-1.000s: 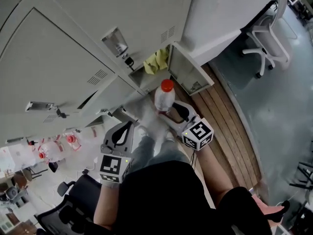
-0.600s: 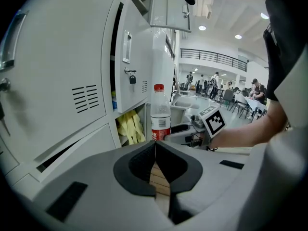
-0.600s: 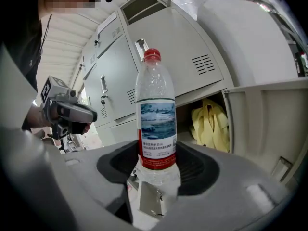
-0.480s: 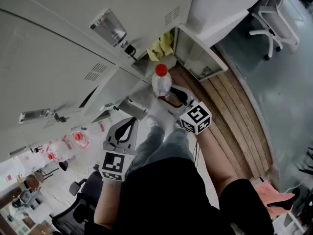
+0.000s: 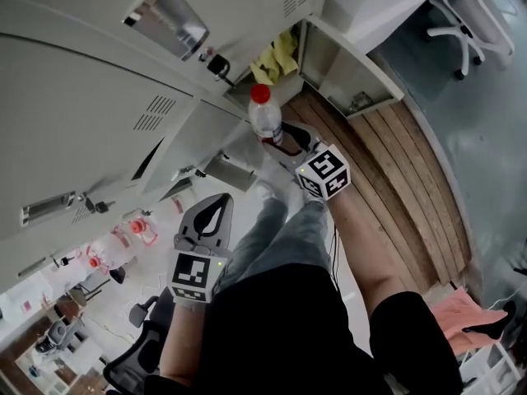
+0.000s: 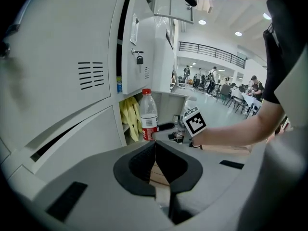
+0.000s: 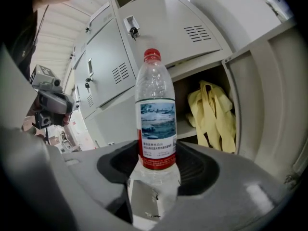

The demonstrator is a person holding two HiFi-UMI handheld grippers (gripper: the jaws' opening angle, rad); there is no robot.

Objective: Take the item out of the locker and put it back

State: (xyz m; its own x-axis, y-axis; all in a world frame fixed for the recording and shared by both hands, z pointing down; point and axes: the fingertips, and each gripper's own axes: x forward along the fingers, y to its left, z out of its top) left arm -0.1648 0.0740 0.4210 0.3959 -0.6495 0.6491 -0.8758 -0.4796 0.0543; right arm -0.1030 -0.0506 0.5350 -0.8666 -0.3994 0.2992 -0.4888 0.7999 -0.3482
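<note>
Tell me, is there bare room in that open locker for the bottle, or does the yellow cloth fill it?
Yes: in the right gripper view a bare strip of shelf shows between the bottle and the yellow cloth. The cloth crowds the side by the open door. The wooden floor in front is bare too.
</note>
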